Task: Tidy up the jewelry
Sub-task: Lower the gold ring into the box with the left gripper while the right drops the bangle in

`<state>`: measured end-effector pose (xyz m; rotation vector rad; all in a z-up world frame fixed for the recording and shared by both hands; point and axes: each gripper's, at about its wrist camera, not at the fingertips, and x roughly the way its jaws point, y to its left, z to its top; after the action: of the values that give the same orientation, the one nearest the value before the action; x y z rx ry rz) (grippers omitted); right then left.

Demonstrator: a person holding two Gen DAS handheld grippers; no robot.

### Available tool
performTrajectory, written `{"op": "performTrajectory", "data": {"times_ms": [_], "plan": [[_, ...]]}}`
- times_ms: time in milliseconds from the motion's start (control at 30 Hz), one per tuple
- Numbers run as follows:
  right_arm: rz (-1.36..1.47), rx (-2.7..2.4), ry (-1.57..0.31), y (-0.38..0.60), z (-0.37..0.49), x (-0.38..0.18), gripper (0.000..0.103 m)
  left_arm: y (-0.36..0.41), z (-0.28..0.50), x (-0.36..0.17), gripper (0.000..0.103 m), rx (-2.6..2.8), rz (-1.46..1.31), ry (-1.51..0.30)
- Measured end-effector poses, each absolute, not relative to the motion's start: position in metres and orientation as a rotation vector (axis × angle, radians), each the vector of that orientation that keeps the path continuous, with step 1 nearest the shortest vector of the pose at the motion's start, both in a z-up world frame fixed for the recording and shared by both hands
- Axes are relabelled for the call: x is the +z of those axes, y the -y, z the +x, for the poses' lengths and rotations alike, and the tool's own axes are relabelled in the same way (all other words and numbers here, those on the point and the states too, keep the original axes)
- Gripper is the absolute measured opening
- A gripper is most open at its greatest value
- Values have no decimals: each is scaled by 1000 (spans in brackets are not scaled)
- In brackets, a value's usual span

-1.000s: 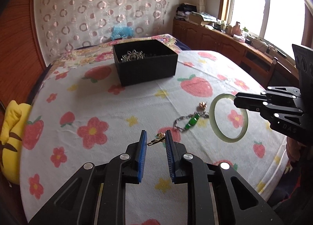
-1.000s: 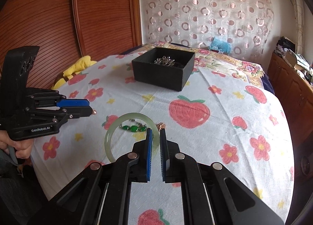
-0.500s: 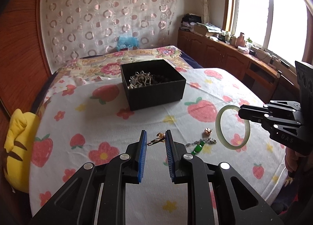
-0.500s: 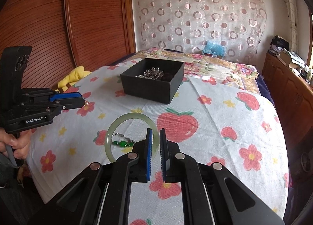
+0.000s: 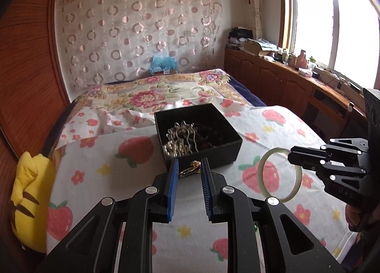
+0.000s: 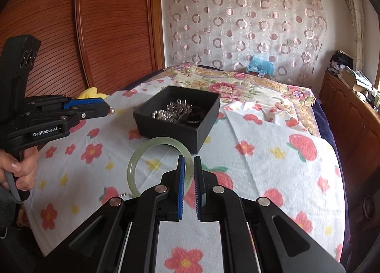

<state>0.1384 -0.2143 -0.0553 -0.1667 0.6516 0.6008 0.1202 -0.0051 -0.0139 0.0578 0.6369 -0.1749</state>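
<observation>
**Carrying two pieces up to the jewelry box**

Seen through the left wrist camera, the black jewelry box [image 5: 198,135] now fills the centre of the frame, where a second ago it sat small and high near the top; the strawberry-print cloth [image 5: 133,178] below has dropped away, so both pieces have been lifted and brought close for the drop. The left gripper [image 5: 189,168] is held level, pointing at the box's near wall, its blue pads drawn in on a small gold clasp [image 5: 190,170], which spans the gap between them. At the right of the frame the right gripper [image 5: 294,153] is held sideways and level, with the pale green bangle [image 5: 280,175] hanging upright from its tip. The box already holds a tangle of silver chain and pearls [image 5: 180,140].

Seen through the right wrist camera, the box [image 6: 177,118] has likewise grown and slid down towards mid-frame. The right gripper [image 6: 188,166] is clamped on the bangle's [image 6: 152,149] rim, the loop standing out to the lower left of the pads. At the left edge the left gripper [image 6: 108,108] is carried at box height, a hand [image 6: 17,168] wrapped round its handle; only a small bead shows at its tip, probably part of the clasp. A silver chain [image 6: 124,194] appears to remain on the cloth at the lower left, so another trip is likely.
</observation>
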Motion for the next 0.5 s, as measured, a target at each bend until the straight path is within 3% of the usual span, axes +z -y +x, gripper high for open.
{"op": "performTrajectory", "data": {"times_ms": [500], "plan": [[-147, 627, -631, 186, 210, -42, 9, -12, 184, 1, 18, -104, 23, -618]]}}
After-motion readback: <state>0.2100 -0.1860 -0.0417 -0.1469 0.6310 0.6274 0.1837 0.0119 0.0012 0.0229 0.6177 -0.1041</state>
